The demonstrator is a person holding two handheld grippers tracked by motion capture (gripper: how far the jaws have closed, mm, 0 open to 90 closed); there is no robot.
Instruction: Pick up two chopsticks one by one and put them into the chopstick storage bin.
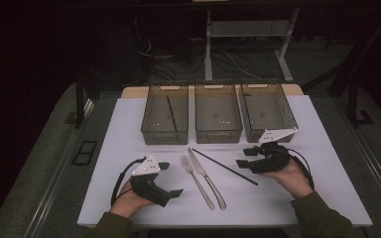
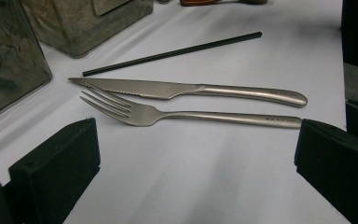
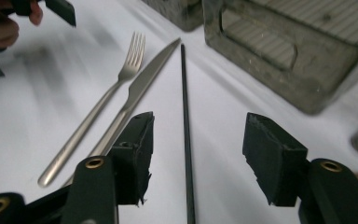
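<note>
Right claw: jaws apart, straddling the near end of the black chopstick; pads not on it.
Black chopstick: flat on the white bench, slanting from below the middle bin toward the right hand.
Left claw: jaws wide, nothing between them, low over the bench near the fork.
Fork, knife: side by side, just left of the chopstick.
Left bin: holds a second chopstick.
Right bin: just behind the right claw.

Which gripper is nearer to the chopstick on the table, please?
Right. The right gripper straddles the chopstick, jaws open on either side; the left gripper sits beyond the fork and knife.
</note>
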